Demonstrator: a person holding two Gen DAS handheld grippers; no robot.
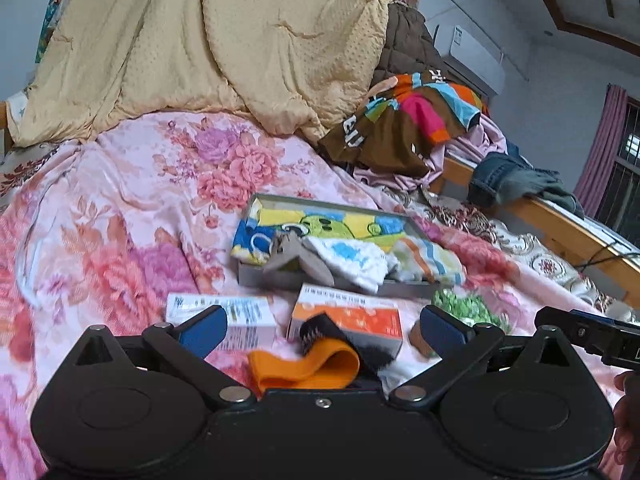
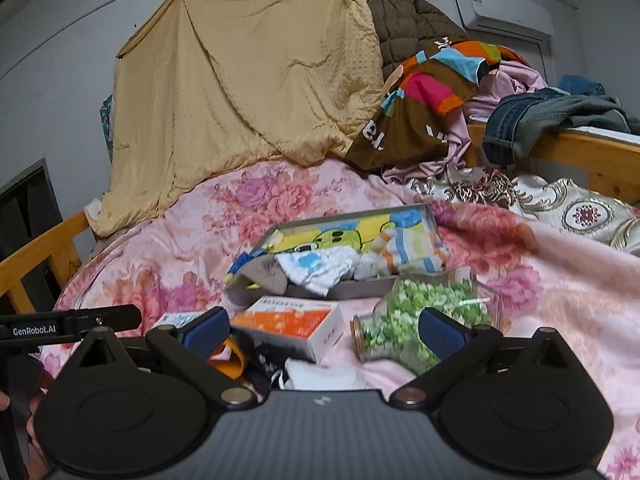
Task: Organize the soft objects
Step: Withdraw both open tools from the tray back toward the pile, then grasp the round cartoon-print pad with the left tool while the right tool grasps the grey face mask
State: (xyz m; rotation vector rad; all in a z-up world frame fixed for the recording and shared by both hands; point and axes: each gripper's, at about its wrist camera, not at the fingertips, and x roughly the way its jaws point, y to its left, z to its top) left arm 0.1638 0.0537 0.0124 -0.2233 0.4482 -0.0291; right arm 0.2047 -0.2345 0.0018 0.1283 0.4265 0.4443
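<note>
**Bed** [image 1: 100, 208]: pink floral quilt, satiny and rumpled; carries everything below. It spreads ahead of and beneath both hand-held grippers.

**Yellow blanket** [image 1: 224, 40]: dimpled, quilted cloth hung at the far end, well ahead of both.

**Clothes heap** [image 2: 440, 92]: brown, orange and pink garments, limp and crumpled, ahead and to the right.

**Grey tray** [image 1: 320, 200]: shallow, rigid, rectangular; straight ahead of the left hand-held gripper [image 1: 320, 332]. It holds a flat cartoon towel [image 1: 320, 224], a white cloth with blue print [image 1: 352, 260], a striped cloth [image 1: 428, 260] and a grey-brown sock [image 1: 296, 256], all soft and loosely bunched.

**Jar** [image 2: 420, 320]: clear, lying on its side, filled with green pieces; just ahead of the right hand-held gripper [image 2: 320, 332], by its right finger.

**Orange box** [image 1: 348, 312] and **white box** [image 1: 224, 312]: stiff card cartons, just beyond the left fingertips.

**Orange band** [image 1: 308, 364]: looped, soft felt-like strip, close in between the left jaws, beside a black item whose kind I cannot tell.

**White cloth** [image 2: 324, 376]: small, crumpled, close under the right one.

**Grippers:** both spread wide, holding nothing.

**Step, as judged:** partway through; several soft pieces sit in the tray, loose ones remain. The next move likely calls for lowering over the band or white cloth and pinching a fold clear of the cartons.
</note>
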